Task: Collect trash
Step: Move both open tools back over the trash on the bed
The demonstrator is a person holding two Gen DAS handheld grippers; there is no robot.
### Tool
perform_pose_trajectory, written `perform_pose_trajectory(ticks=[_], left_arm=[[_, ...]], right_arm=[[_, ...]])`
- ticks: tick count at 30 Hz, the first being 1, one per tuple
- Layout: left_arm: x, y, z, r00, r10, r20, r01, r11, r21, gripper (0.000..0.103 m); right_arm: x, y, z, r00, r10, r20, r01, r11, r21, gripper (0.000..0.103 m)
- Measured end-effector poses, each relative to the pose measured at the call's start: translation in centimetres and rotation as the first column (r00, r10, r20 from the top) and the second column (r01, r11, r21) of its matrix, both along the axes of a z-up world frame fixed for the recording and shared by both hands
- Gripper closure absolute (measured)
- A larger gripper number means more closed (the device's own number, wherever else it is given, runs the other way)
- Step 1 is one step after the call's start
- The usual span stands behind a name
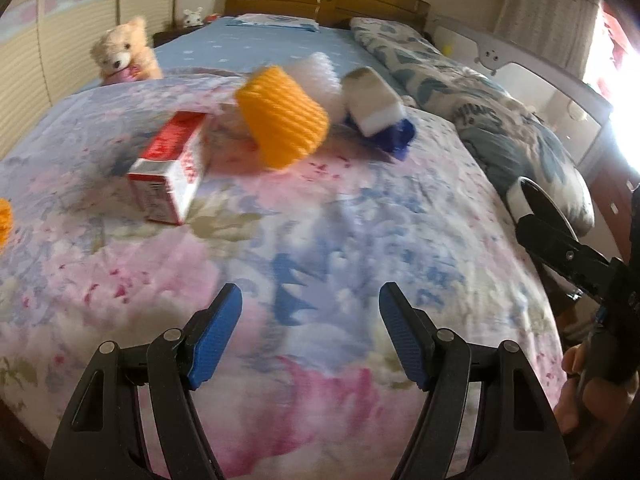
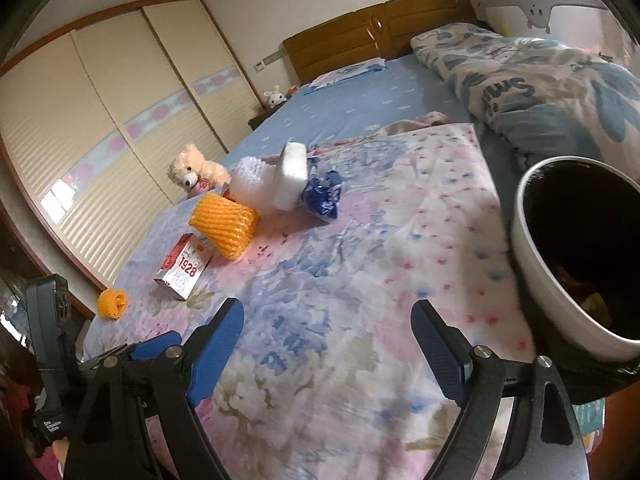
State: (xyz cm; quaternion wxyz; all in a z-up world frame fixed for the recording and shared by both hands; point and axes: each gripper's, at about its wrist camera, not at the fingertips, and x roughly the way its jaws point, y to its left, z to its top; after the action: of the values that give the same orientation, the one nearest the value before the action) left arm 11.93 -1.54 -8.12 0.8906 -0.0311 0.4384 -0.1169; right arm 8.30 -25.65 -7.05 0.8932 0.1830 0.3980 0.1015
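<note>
Left gripper (image 1: 310, 330) spread wide, empty, over floral bedspread (image 1: 320, 240). Right gripper (image 2: 328, 346) likewise wide, empty. Trash clustered mid-bed: red-white carton (image 1: 172, 168) lying flat, orange foam net sleeve (image 1: 284, 118) just beside it, white foam net (image 2: 248, 182), white block (image 2: 292, 176), crumpled blue wrapper (image 2: 324, 196). Small orange foam net (image 2: 113, 303) near bed edge. White bin (image 2: 536, 264) at right edge, dark inside. Teddy bear (image 1: 122, 52) beyond.

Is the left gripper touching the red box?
Apart. The left wrist view shows the open left gripper with bare quilt between it and the red box.
</note>
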Motion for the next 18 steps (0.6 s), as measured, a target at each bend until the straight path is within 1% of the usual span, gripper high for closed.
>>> perform_pose_trajectory(ticks=[7,14,18], left_arm=[[0.7,3.0,-0.3,0.998,0.065,-0.007,-0.065,0.998,0.007,0.030],[1.9,5.9,-0.3,0.990,0.141,-0.005,-0.141,0.990,0.020,0.030],[3.2,7.4,-0.2,0.985,0.173,0.004,-0.173,0.984,0.051,0.029]], right_arm=[[1.4,2.2,-0.2,0.999,0.042,0.002,-0.042,0.999,0.000,0.016],[3.5,4.2,-0.5,0.997,0.073,0.001,-0.073,0.997,0.004,0.016],[4.7,5.9,-0.5,0.993,0.118,0.015,-0.118,0.993,-0.003,0.016]])
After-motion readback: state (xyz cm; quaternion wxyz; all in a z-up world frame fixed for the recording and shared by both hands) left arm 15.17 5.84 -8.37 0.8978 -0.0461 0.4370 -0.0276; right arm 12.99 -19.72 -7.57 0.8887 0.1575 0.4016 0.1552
